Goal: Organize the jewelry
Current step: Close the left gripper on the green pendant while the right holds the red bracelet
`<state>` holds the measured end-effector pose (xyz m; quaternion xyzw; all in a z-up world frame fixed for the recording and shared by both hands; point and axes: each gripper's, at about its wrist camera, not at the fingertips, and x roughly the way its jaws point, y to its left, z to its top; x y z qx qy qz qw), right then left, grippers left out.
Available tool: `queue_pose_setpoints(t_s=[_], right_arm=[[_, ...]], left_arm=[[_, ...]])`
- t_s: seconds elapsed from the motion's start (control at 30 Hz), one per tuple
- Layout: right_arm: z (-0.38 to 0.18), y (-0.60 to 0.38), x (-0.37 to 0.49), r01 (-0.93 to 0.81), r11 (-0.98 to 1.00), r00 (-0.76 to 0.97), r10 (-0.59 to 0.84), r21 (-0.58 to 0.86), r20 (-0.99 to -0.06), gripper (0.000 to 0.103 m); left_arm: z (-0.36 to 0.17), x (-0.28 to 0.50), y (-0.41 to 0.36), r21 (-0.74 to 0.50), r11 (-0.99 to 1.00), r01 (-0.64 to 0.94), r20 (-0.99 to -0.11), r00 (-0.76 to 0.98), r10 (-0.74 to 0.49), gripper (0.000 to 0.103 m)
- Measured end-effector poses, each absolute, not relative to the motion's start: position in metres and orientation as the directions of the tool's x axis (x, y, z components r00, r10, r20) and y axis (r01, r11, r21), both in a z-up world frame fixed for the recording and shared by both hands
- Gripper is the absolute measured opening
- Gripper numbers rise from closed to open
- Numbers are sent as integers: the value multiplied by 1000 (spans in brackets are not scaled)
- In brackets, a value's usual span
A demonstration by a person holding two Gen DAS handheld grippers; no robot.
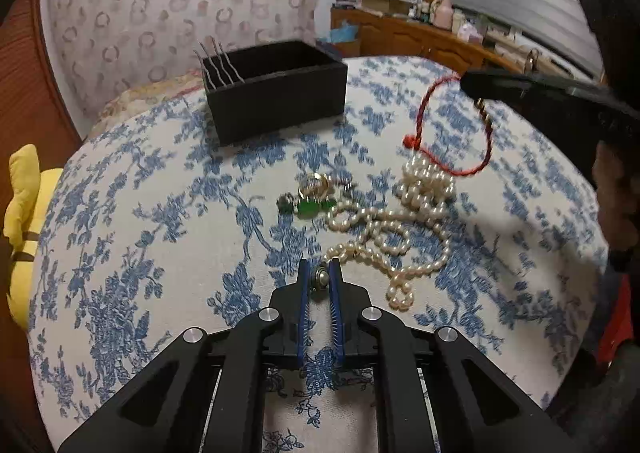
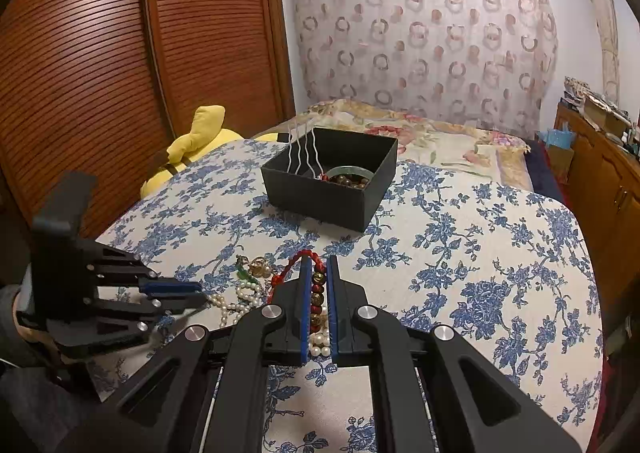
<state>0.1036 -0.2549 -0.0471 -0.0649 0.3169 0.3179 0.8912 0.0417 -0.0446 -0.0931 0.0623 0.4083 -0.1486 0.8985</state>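
My right gripper is shut on a red cord bracelet with gold and red beads, and holds it above the table; it hangs as a loop in the left wrist view. My left gripper is shut on a small round metal piece just above the cloth. A pearl necklace lies heaped on the table, with a gold ring and green stones beside it. A black box at the far side holds a green bangle, brown beads and hairpins.
The table wears a blue floral cloth. A yellow plush toy lies past its left edge. A bed stands behind it, a wooden wardrobe at the left and a cluttered wooden sideboard at the right.
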Motion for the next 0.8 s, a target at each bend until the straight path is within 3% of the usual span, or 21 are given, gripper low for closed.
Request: queue_pose_setpoints(t_s=[0.8], right_arm=[[8, -243, 107, -633, 773, 647, 553, 33, -526, 8]], left_arm=[[39, 52, -22, -85, 943, 323, -535, 783, -317, 8]])
